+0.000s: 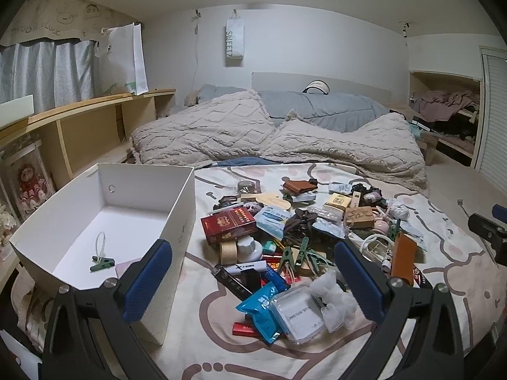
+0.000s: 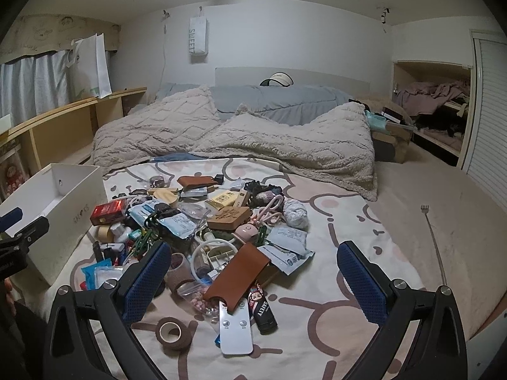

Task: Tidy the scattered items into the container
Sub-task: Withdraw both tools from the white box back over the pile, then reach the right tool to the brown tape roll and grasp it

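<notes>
A white box (image 1: pixel 177 209) stands on the bed at the left; inside lie a green clip (image 1: pixel 102 263) and a white cable tie. It also shows in the right wrist view (image 2: pixel 79 190). A heap of small items lies to its right: a red box (image 1: pixel 228 224), a blue packet (image 1: pixel 258 305), a clear case (image 1: pixel 298 312). My left gripper (image 1: pixel 252 280) is open and empty above the heap's near edge. My right gripper (image 2: pixel 252 280) is open and empty above a brown sleeve (image 2: pixel 237 280), a white remote (image 2: pixel 236 332) and a brown tape roll (image 2: pixel 171 332).
A fluffy beige blanket (image 1: pixel 285 139) lies behind the heap. Wooden shelves (image 1: pixel 82 133) run along the left wall. A metal back scratcher (image 2: pixel 434 237) lies on the bed at the right. The left gripper's body shows at the right wrist view's left edge (image 2: pixel 22 237).
</notes>
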